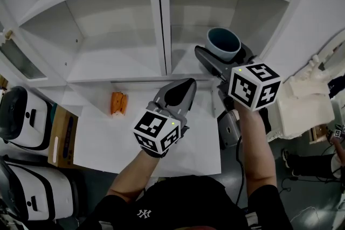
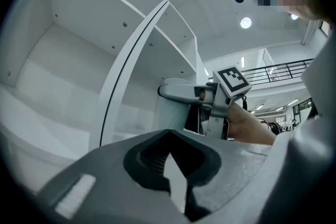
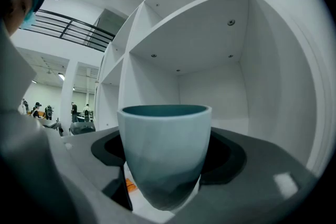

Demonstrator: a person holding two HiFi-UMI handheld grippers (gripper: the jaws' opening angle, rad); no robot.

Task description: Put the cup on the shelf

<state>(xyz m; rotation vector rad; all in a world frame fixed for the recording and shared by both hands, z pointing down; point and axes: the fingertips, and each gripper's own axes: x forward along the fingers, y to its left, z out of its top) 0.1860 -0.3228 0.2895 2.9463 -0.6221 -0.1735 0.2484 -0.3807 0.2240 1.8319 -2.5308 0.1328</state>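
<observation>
A pale blue cup (image 1: 223, 41) with a darker teal inside stands upright between the jaws of my right gripper (image 1: 225, 57), which is shut on its lower body. In the right gripper view the cup (image 3: 165, 139) fills the middle, held in front of an open white shelf compartment (image 3: 210, 92). It hovers at the front edge of the lower right shelf board (image 1: 186, 68). My left gripper (image 1: 178, 95) is shut with nothing in it, held over the white table to the left of the right one. In the left gripper view its jaws (image 2: 176, 183) meet, and the right gripper's marker cube (image 2: 232, 80) shows ahead.
The white shelf unit (image 1: 159, 13) has a vertical divider and several bare compartments. A small orange object (image 1: 118, 103) lies on the white table (image 1: 108, 143) below the left compartment. White appliances (image 1: 21, 116) stand at the left, and a cream object (image 1: 304, 105) sits at the right.
</observation>
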